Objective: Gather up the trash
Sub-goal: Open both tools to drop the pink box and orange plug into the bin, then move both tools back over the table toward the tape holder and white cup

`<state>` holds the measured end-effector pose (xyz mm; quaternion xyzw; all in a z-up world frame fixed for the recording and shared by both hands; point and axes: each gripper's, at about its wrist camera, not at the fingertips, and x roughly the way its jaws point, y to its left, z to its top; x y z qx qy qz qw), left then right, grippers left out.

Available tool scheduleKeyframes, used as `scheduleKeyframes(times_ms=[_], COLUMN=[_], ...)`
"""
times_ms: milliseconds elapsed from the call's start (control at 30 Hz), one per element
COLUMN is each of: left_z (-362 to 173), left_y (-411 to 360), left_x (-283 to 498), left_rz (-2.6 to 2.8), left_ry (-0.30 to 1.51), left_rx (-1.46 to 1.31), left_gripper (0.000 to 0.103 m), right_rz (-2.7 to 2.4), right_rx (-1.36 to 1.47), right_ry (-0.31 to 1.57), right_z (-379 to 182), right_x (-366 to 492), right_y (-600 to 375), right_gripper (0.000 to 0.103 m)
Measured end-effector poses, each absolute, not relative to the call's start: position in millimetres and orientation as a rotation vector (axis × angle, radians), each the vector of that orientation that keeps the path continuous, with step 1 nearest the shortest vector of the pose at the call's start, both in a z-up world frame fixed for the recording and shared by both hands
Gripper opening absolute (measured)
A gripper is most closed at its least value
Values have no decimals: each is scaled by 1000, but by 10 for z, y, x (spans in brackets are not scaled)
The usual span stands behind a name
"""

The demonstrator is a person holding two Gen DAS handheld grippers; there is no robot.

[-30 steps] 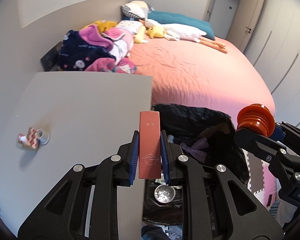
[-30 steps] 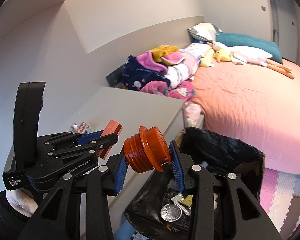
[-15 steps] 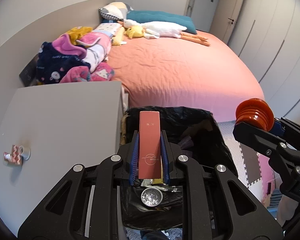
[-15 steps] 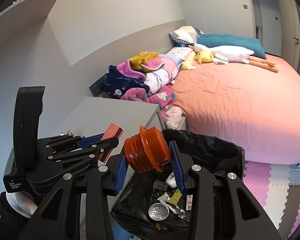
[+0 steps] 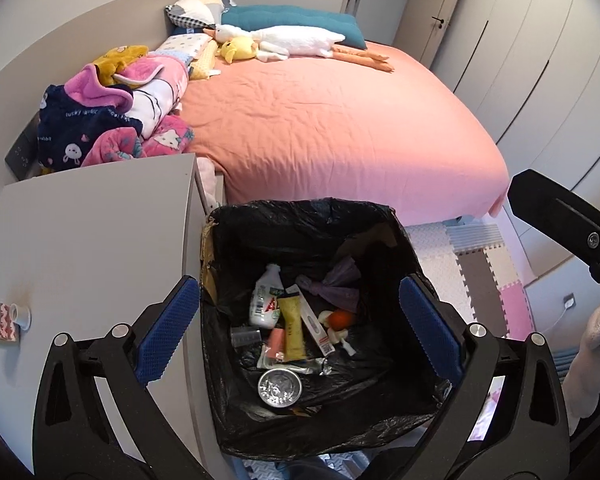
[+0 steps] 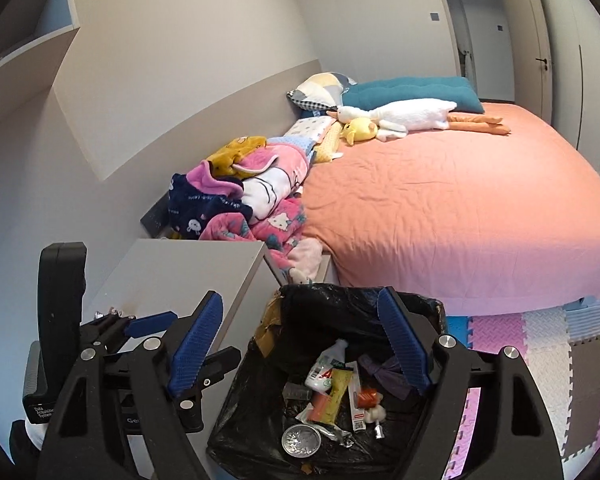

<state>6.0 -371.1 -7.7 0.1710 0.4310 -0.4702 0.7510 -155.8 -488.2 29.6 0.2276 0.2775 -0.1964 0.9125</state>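
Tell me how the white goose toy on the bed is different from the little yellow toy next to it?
The white goose toy is long and stretched out flat; the yellow toy is short and bunched up. The goose toy has long orange legs trailing across the bedspread; the yellow toy shows none. Both are soft toys lying by the pillows on the pink-orange bed.

Home bedrm (bed [image 5: 340,128], plush goose [image 5: 291,40])
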Motion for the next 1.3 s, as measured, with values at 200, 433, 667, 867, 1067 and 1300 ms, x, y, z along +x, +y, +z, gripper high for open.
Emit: scheduleKeyframes(times_ms=[200,433,667,867,1067,1300], left_z=[-51,-56,-63,-97,-124,-173], left_y=[-3660,-3546,-3342,-3124,-2855,-2518], left_x=[76,169,278,394,529,694], left_rz=[-1008,-967,-923,-872,-803,-728], left_ry=[932,938,942,954,959,972], left_rx=[365,354,329,296,265,226], left_gripper=[96,96,96,96,96,96], right_rz=[-394,-364,-310,-258,-193,-121], right_rx=[467,450,432,403,365,343], right_ry=[570,573,590,602,610,632], right_z=[285,276,273,262,244,223], right_x=[-1526,-1440,-1235,-1044,-840,-574], right_y=[-4869,-4785,-4643,-4441,-4189,-3944], right_gripper=[80,80,80,80,80,80])
